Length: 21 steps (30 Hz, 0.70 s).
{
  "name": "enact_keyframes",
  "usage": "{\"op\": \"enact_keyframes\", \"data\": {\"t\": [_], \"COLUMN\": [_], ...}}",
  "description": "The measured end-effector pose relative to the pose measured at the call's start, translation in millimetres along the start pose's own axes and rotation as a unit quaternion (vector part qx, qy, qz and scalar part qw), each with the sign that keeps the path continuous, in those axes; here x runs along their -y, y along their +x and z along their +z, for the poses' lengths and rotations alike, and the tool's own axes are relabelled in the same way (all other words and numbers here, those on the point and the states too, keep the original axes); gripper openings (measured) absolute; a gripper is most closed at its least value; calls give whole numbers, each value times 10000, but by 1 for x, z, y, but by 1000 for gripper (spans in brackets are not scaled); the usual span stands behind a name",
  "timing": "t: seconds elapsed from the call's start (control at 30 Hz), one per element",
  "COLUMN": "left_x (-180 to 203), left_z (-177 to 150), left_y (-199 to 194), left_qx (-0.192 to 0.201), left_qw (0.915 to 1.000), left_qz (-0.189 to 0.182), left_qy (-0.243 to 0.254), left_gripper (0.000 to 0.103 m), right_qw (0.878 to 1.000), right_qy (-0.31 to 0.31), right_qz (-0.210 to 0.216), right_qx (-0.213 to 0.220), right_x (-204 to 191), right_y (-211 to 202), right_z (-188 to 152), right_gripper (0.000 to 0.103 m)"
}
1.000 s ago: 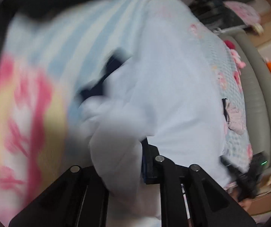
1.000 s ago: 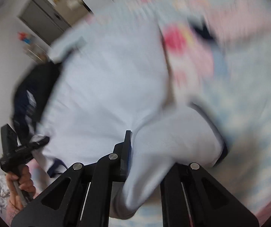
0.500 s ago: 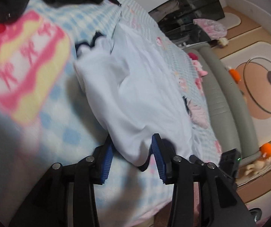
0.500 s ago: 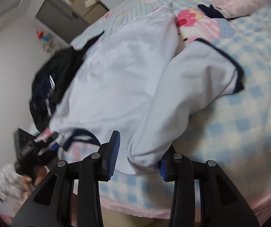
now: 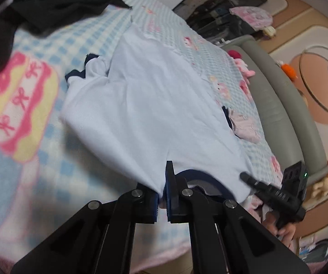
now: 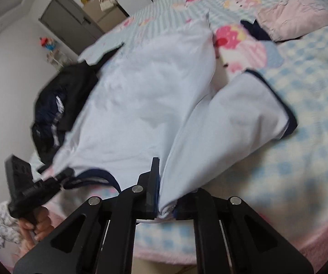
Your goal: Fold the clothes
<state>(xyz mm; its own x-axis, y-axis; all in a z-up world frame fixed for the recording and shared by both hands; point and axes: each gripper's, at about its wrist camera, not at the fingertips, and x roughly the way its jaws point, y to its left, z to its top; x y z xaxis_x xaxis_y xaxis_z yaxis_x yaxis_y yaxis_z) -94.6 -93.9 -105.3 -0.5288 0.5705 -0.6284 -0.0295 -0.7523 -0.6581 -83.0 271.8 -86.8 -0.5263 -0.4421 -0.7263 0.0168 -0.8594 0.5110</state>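
A pale blue T-shirt (image 5: 152, 105) with navy trim lies spread on the bed, its navy collar (image 5: 200, 173) nearest me. In the left wrist view my left gripper (image 5: 161, 196) has its jaws closing on the shoulder edge left of the collar, pads pinching the cloth. In the right wrist view the same T-shirt (image 6: 141, 105) runs away from my right gripper (image 6: 164, 205), whose jaws are closing on the other shoulder by the short sleeve (image 6: 239, 114). Each view shows the other gripper at its side: the right gripper (image 5: 276, 196) and the left gripper (image 6: 33, 189).
The bed has a blue checked blanket (image 5: 26, 159) with pink prints. A heap of dark clothes (image 5: 38, 4) lies beyond the shirt, and a pink garment (image 6: 296, 18) sits at the far side. A grey padded rail (image 5: 276, 105) borders the bed. A person's hand (image 6: 36, 226) grips the left tool.
Half a second ago both grippers stood open around the shirt's near edge. Now both are shut on it and have risen, lifting that edge off the blanket.
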Motion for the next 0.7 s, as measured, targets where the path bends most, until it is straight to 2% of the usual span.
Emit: {"op": "enact_keyframes", "data": {"t": [0.17,0.3,0.33,0.4,0.47,0.53,0.63,0.7], "left_x": [-4,-22,-26,-30,-30,-22,-17,-11], "left_z": [-29,-58,-62,-67,-70,-69,-72,-74], "left_y": [-11,18,21,23,19,8,-2,-4], "left_qx": [-86,-499,-533,-538,-511,-379,-226,-146], "left_qw": [9999,9983,9980,9976,9978,9991,9996,9999], "left_qz": [-52,158,149,81,23,-29,-145,-17], "left_qy": [-8,-241,-314,-424,-428,-186,-45,10], "left_gripper": [5,5,9,9,13,25,27,27], "right_qw": [9999,9984,9973,9955,9957,9956,9949,9929], "right_qy": [53,217,281,421,569,613,231,-83], "right_qz": [103,-498,-645,-790,-702,-700,-947,-1116], "right_qx": [97,-128,-207,-309,-202,-60,266,415], "right_x": [3,32,41,55,58,57,37,18], "right_y": [-20,0,8,19,11,2,-20,-31], "right_z": [-12,-29,-34,-41,-41,-42,-43,-48], "right_gripper": [7,7,7,7,9,16,18,18]}}
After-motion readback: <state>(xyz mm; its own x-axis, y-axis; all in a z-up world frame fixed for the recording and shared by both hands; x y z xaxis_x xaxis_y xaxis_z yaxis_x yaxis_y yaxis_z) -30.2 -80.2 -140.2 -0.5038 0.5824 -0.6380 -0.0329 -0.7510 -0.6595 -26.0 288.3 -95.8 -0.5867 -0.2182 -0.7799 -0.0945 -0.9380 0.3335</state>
